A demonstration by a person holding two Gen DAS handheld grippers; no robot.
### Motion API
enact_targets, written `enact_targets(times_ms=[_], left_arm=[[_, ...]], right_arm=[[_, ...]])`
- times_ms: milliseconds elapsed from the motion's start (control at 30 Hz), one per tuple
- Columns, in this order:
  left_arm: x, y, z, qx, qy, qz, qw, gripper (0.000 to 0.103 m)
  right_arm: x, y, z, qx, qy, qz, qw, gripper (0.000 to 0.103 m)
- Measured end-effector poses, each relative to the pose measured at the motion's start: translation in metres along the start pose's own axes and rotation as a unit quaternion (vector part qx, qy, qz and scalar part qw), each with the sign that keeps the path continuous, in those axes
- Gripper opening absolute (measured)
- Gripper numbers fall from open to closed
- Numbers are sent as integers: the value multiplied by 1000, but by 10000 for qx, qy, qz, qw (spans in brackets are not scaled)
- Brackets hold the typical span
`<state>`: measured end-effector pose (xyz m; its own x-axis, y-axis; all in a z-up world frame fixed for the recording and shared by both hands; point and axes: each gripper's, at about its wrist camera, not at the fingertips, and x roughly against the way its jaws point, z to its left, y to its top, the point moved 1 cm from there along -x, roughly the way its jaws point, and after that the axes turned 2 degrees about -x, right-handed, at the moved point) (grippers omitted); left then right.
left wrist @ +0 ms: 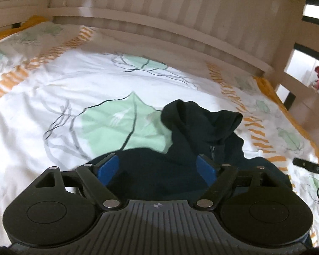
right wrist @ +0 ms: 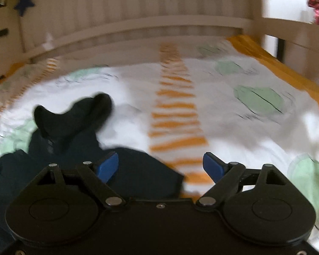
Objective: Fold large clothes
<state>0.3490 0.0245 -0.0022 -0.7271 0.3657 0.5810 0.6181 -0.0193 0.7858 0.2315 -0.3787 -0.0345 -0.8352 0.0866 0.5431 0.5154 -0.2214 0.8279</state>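
Note:
A dark navy hooded jacket [left wrist: 204, 136] lies on the bed, its hood toward the headboard and its zip showing. In the left wrist view my left gripper [left wrist: 157, 166] is open, jaws wide apart, hovering over the jacket's body with dark cloth between and below the blue pads. In the right wrist view the jacket [right wrist: 74, 131] lies to the left, and my right gripper [right wrist: 160, 165] is open above its right edge, the left pad over dark cloth, the right pad over the quilt. The view is blurred.
A white quilt [left wrist: 53, 80] with green leaf shapes and orange stripes covers the bed. A cream slatted headboard [left wrist: 180, 21] runs along the far side. The bed's right rail [right wrist: 297, 36] and orange sheet edge [right wrist: 276, 63] show. My other gripper's tip [left wrist: 310, 165] shows at the right.

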Motion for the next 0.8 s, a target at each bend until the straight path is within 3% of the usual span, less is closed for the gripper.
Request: enact_targets(times_ms=[200,400,567,800], left_arm=[[-72,33,-23,-264,-132,140,9995,80],[-136,41,-33,-638,145,280,9975,80],[-161,43,-27,-862,331,305,9953,80],[-179,53,-30,-1185,455,289,9915,80]], right_arm=[[-38,25,31,248,356,-264,9987,88],[-92,39,54,434,542,-182,9974,88],[-127,42,61,571,498,-53,9971,88],[-146,44,67,595,572,-5,9966,88]])
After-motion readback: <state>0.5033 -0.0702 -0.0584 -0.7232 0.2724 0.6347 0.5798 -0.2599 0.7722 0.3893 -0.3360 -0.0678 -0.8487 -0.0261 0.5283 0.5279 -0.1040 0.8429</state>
